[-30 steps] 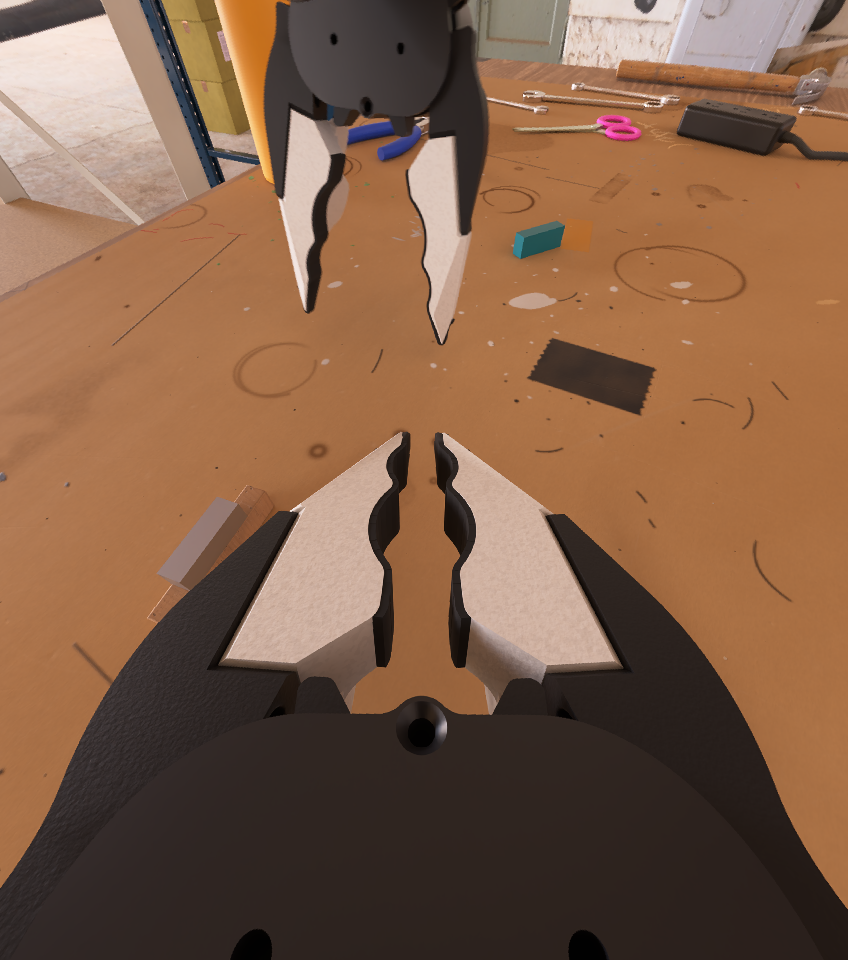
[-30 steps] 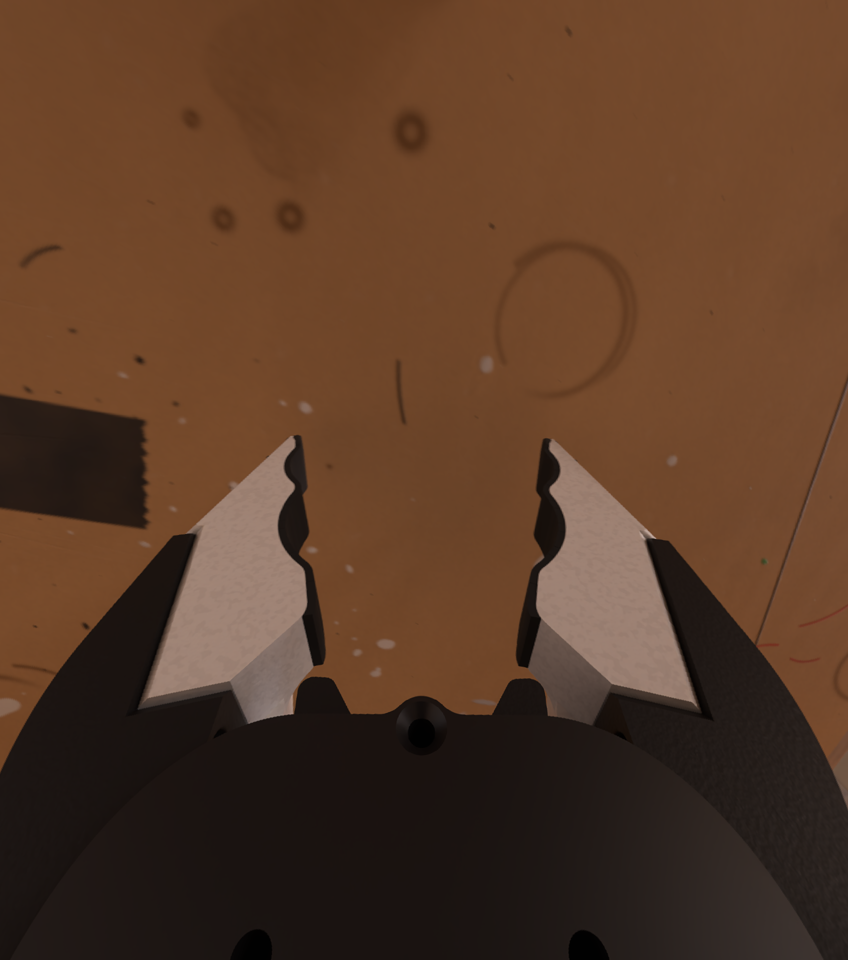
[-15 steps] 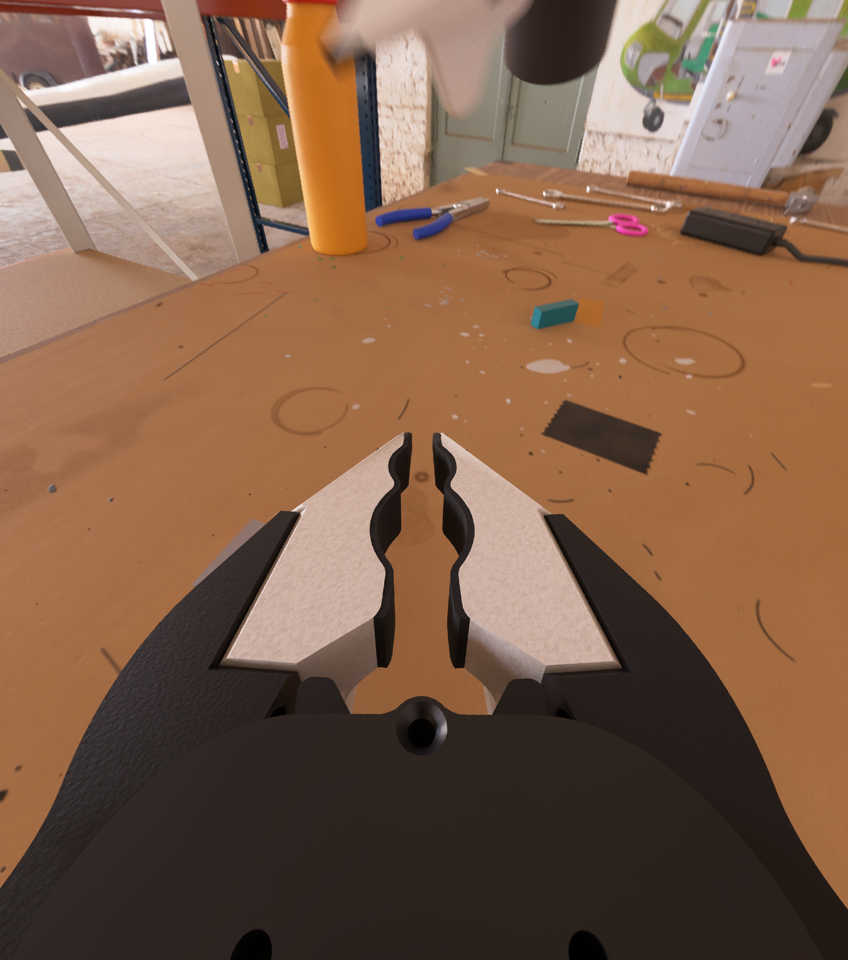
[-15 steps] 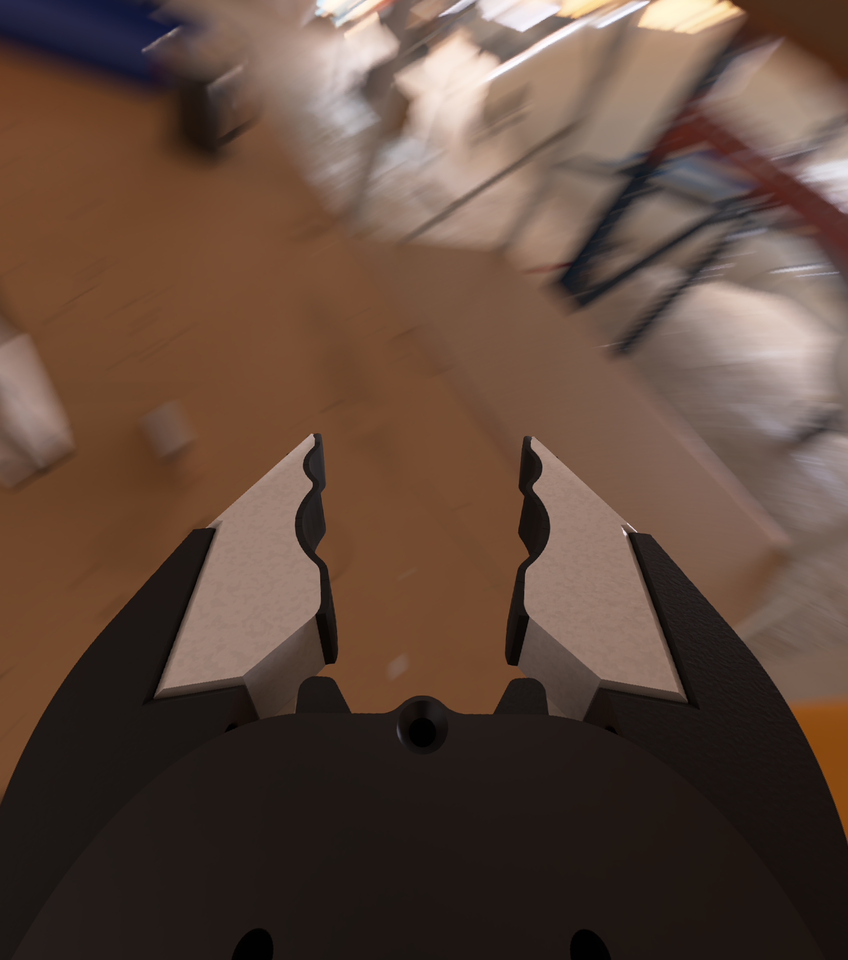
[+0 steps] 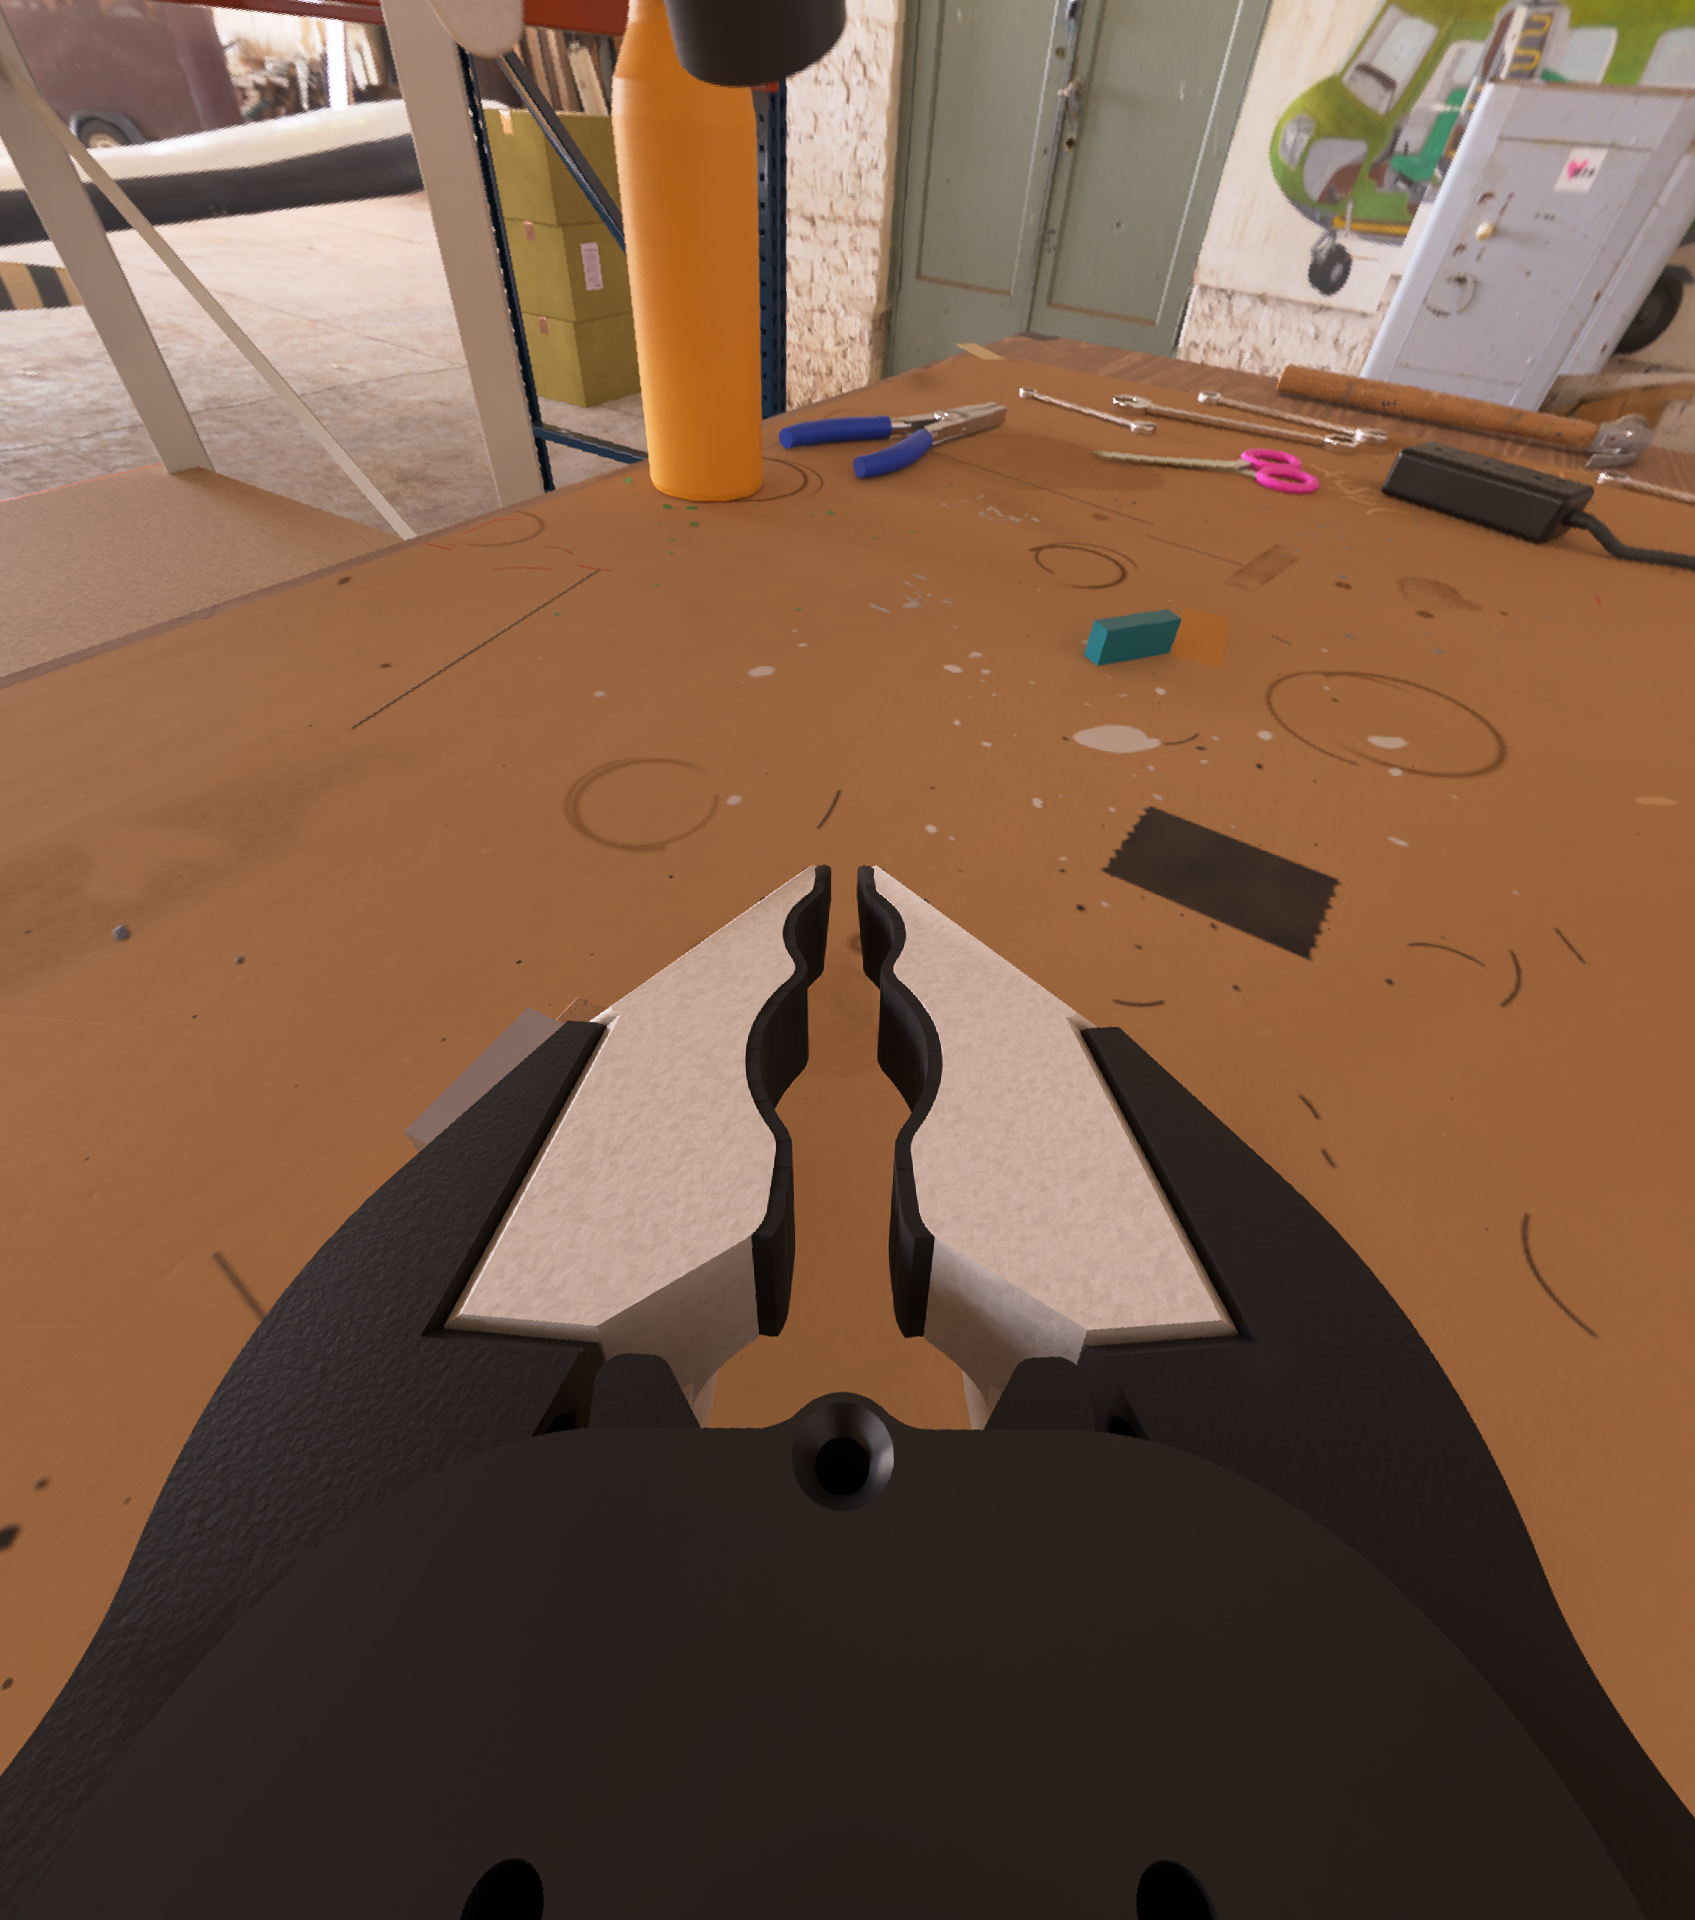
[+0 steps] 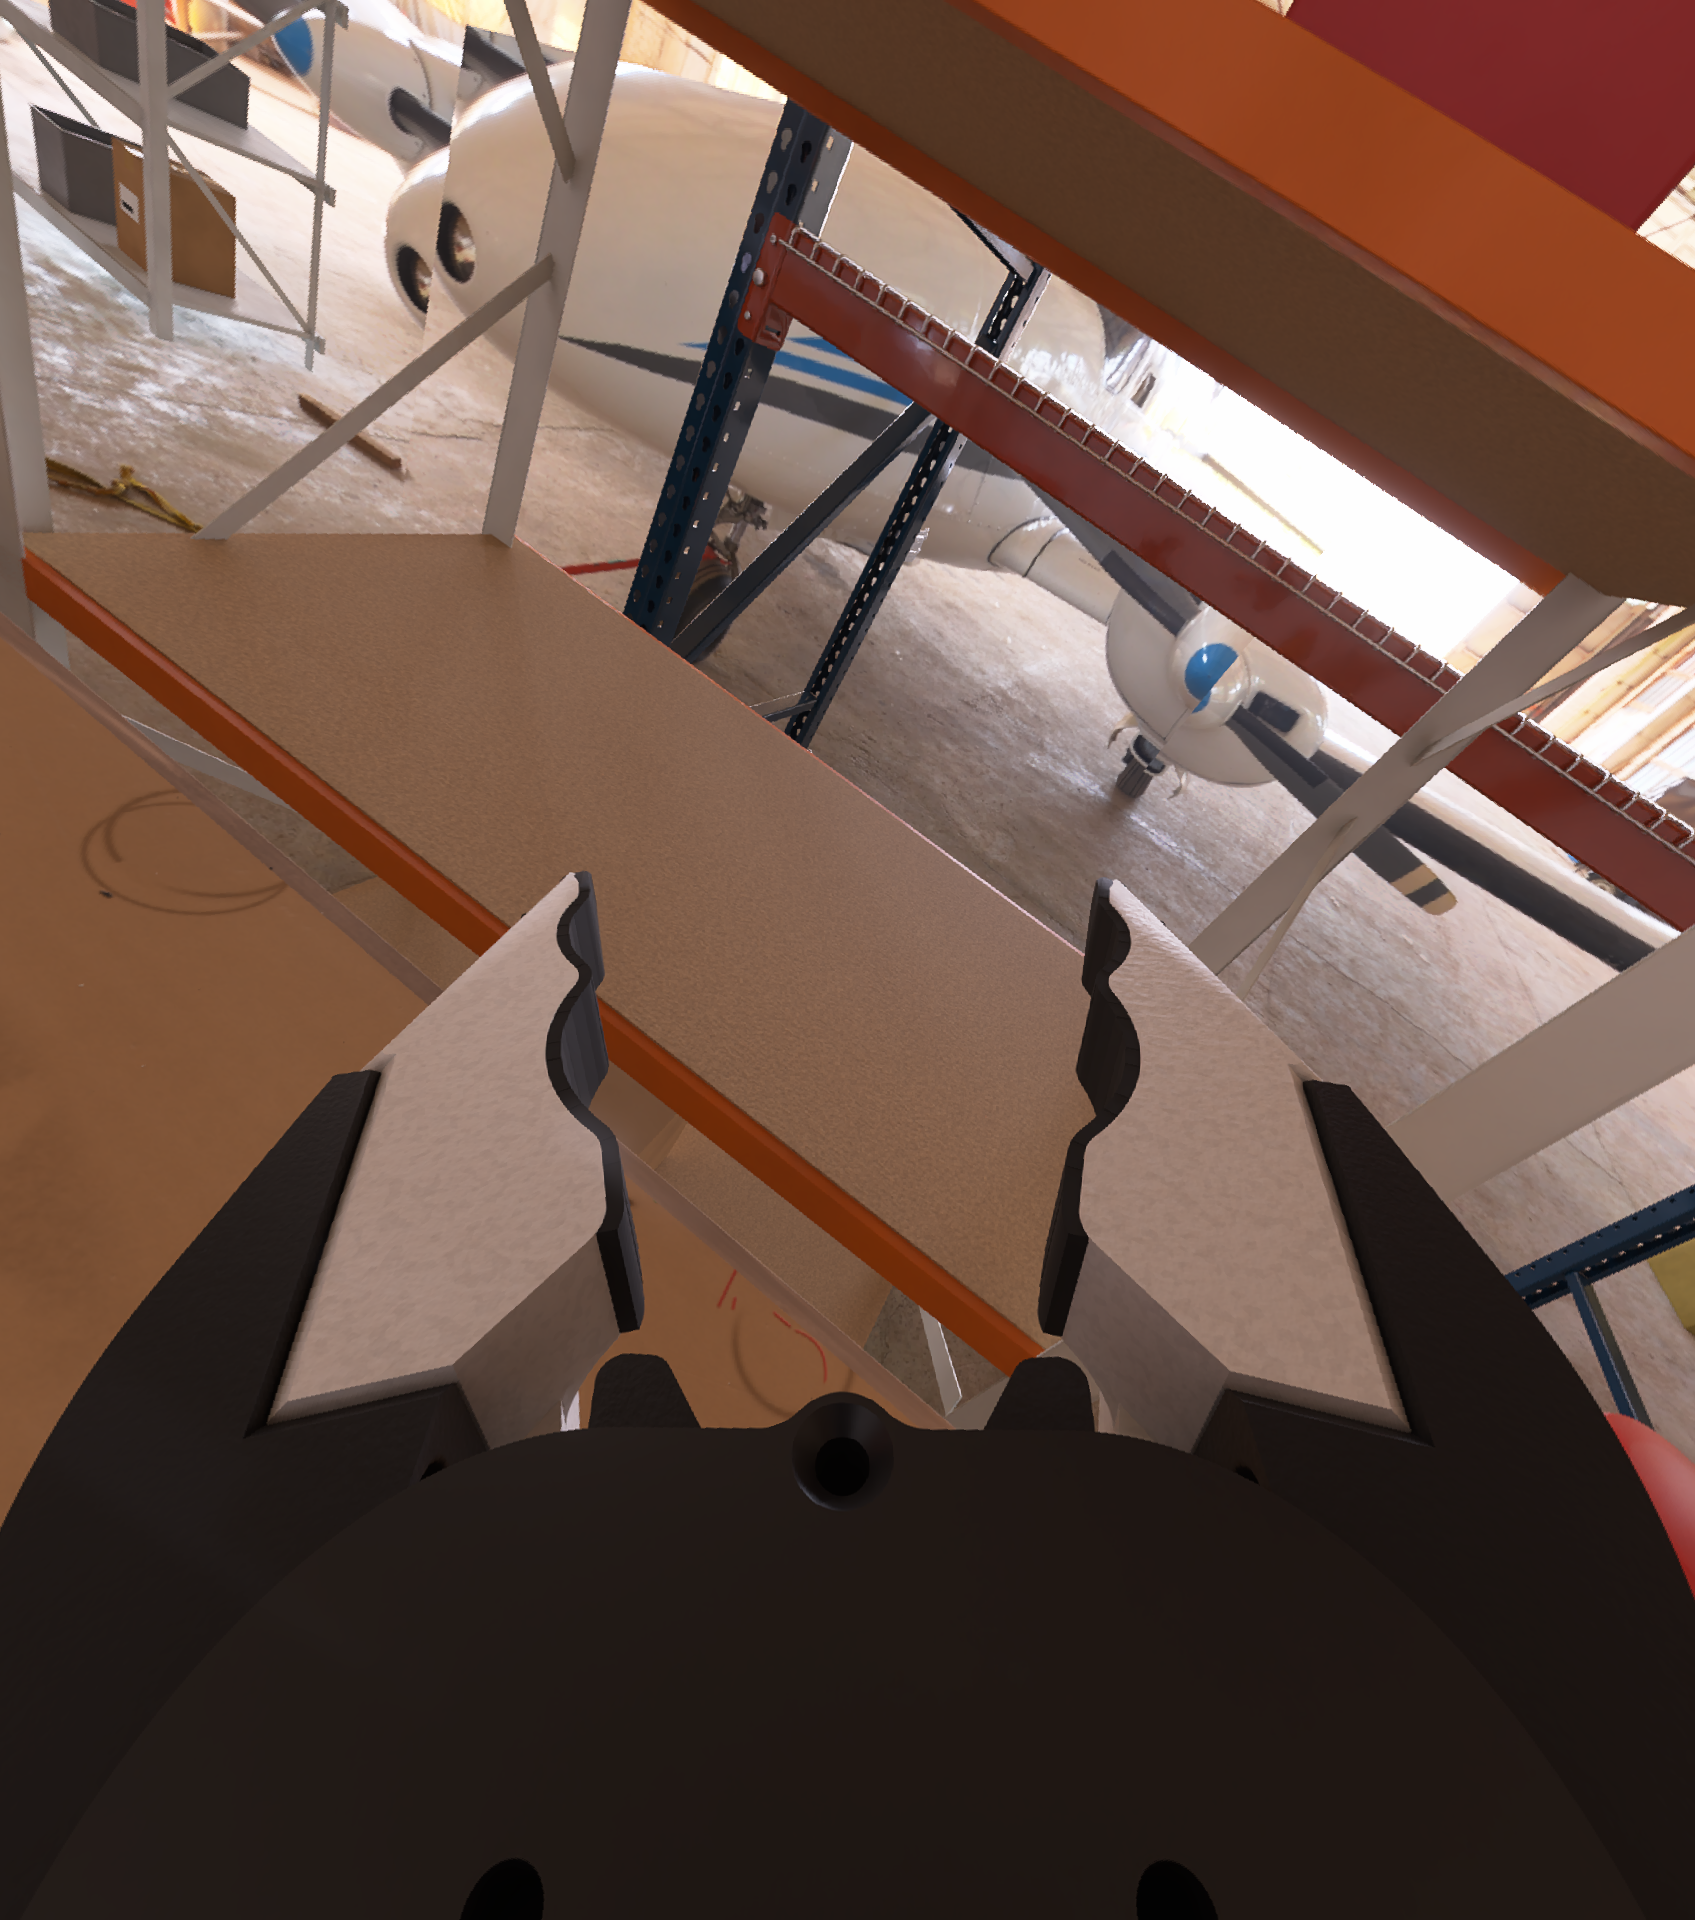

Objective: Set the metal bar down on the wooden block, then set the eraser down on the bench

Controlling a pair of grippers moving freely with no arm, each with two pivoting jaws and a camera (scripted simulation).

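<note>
My left gripper (image 5: 843,871) is shut with nothing between its fingers, low over the bench (image 5: 303,935). A grey metal bar (image 5: 495,1075) shows just left of my left finger, mostly hidden behind it, with a sliver of the wooden block (image 5: 575,1006) at its far end. A teal eraser (image 5: 1132,636) lies on the bench farther ahead to the right. My right gripper (image 6: 838,883) is open and empty, high up and pointing off the bench; its dark body also shows at the top of the left wrist view (image 5: 749,36).
An orange bottle (image 5: 692,312), blue-handled pliers (image 5: 884,436), pink scissors (image 5: 1264,470), wrenches (image 5: 1186,416), a hammer (image 5: 1445,400) and a black power brick (image 5: 1477,499) stand at the far end. A black patch (image 5: 1222,881) marks the bench. A shelf board (image 6: 666,790) lies beyond the bench edge.
My right gripper has risen and swung from facing down at the bench to facing out at the shelf and hangar. My left gripper has tilted up, hiding more of the bar.
</note>
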